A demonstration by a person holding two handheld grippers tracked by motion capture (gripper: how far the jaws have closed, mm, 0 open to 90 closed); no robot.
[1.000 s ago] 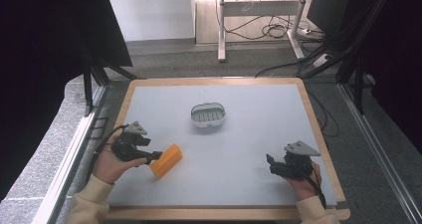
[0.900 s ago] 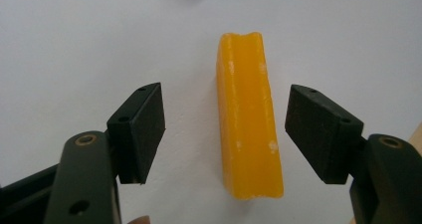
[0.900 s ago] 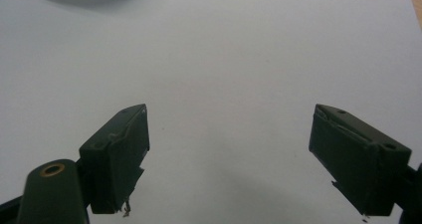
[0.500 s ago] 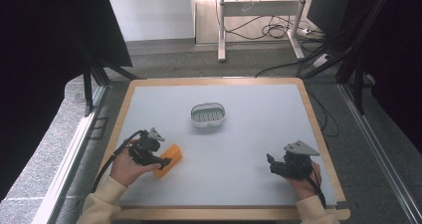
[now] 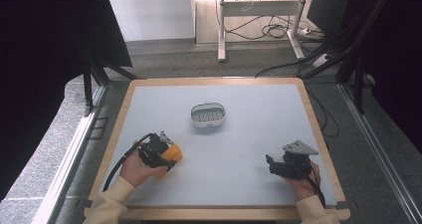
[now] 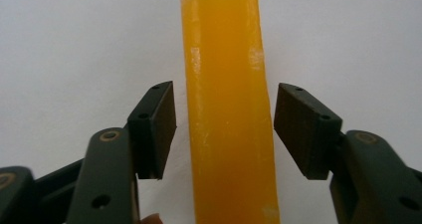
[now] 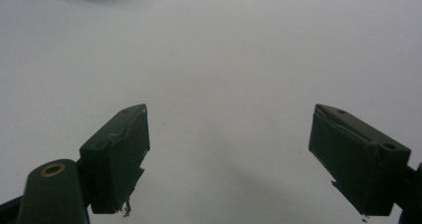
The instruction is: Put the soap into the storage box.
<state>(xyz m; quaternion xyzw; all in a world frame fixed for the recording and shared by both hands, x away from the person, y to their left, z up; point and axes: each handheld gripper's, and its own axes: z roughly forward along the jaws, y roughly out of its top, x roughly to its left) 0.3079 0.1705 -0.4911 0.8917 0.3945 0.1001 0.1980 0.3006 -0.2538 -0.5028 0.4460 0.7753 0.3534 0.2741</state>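
Orange and waxy, the soap bar point(image 6: 229, 109) lies flat on the table point(image 5: 249, 134) near its left front corner, running lengthwise between the pads of my left gripper point(image 6: 224, 129). Its jaws have just been closing around the bar, but a gap remains on each side; nothing is grasped yet. My right gripper point(image 7: 229, 159) rests at the right front with jaws spread wide and bare. I judge the pickup is in hand. Next, I must pinch the bar squarely, then lift; the white soap dish point(image 5: 208, 115) at mid-table looks the likely destination.
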